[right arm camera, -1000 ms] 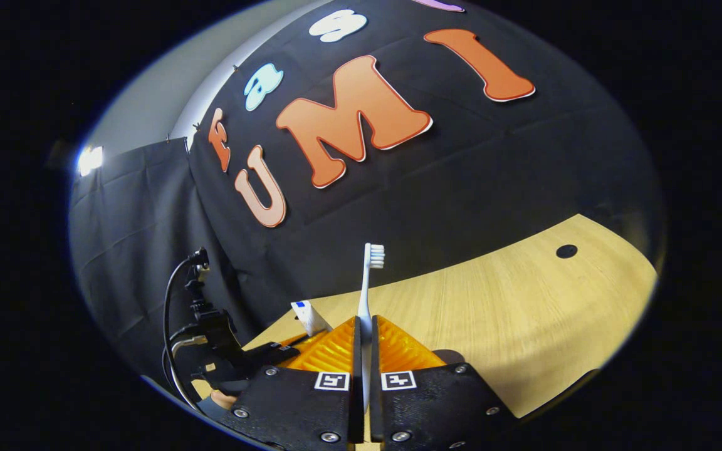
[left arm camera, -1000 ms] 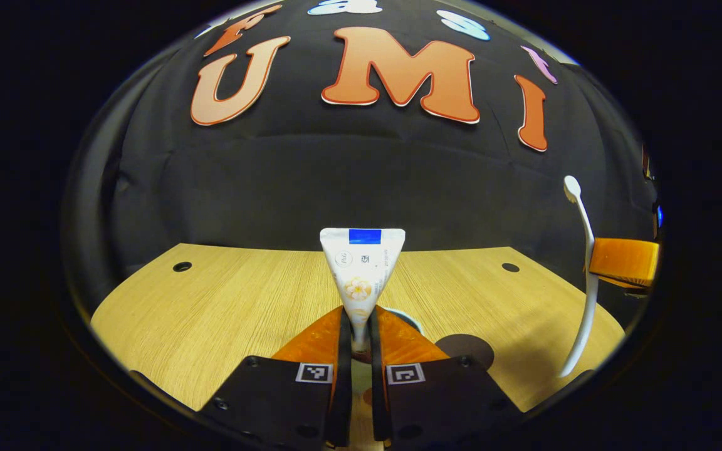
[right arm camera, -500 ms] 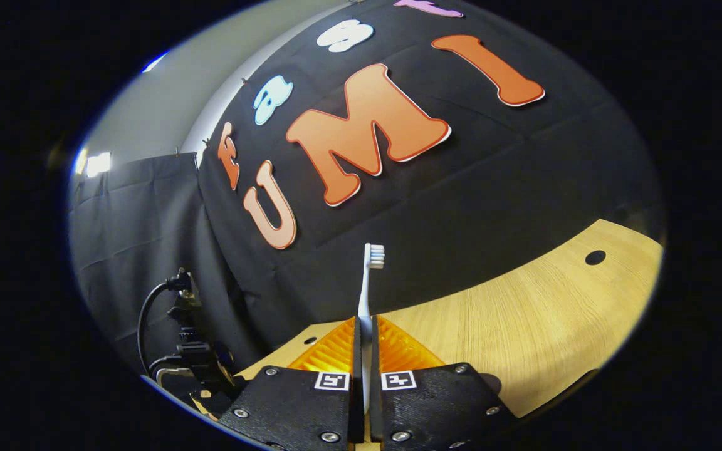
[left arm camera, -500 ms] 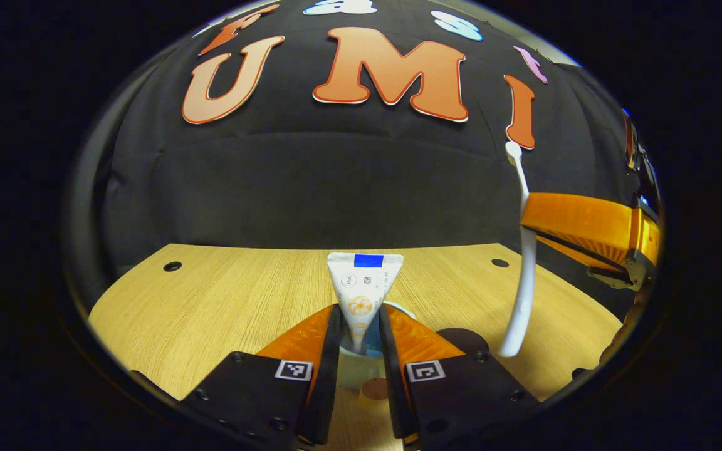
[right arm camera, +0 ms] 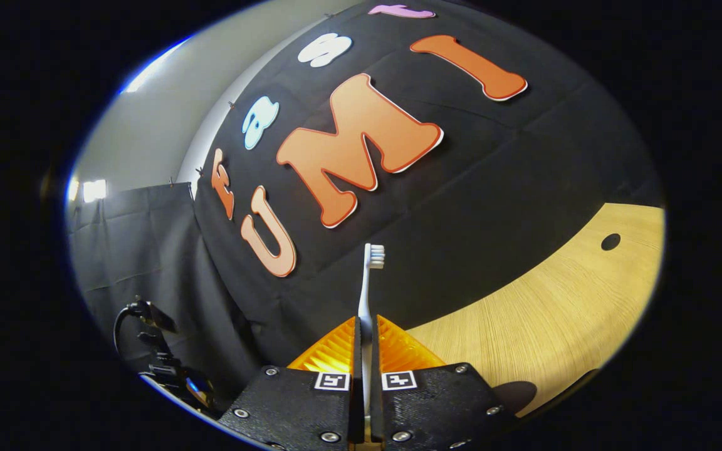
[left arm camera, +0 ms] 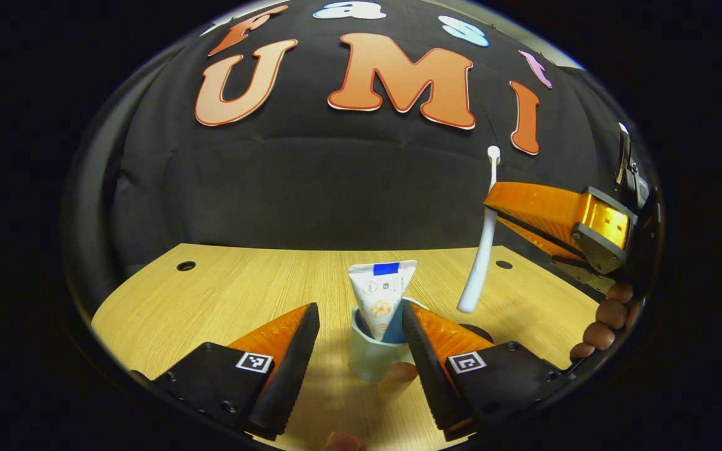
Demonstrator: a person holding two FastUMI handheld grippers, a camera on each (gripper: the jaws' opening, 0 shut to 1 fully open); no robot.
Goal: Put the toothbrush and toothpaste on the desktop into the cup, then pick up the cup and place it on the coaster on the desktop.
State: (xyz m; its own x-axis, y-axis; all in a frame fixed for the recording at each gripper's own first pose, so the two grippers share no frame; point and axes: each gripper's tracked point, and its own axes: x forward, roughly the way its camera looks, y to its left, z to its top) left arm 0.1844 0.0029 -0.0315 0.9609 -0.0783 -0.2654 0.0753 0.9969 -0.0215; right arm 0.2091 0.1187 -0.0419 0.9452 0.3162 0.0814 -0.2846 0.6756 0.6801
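In the left gripper view a white toothpaste tube (left arm camera: 383,294) stands crimped end up inside a pale cup (left arm camera: 370,360) on the wooden desktop (left arm camera: 229,300). My left gripper (left arm camera: 360,310) is open, one finger on each side of the cup, neither touching the tube. To the right, my right gripper (left arm camera: 491,202) hangs above the desk, shut on a white toothbrush (left arm camera: 480,257) whose handle end points down just right of the cup. In the right gripper view the toothbrush (right arm camera: 367,282) stands bristles up between the shut fingers of the right gripper (right arm camera: 366,326). A dark round coaster (left arm camera: 477,329) lies right of the cup, partly hidden.
A hand (left arm camera: 605,316) holds the right gripper at the right edge. The desktop (right arm camera: 555,300) has small round holes (left arm camera: 185,266) near its back corners. Black cloth closes off the back. The left gripper's cable (right arm camera: 148,319) shows at lower left in the right gripper view.
My left gripper opened and let go of the toothpaste, which now stands in the cup. The right gripper carried the toothbrush closer to the cup.
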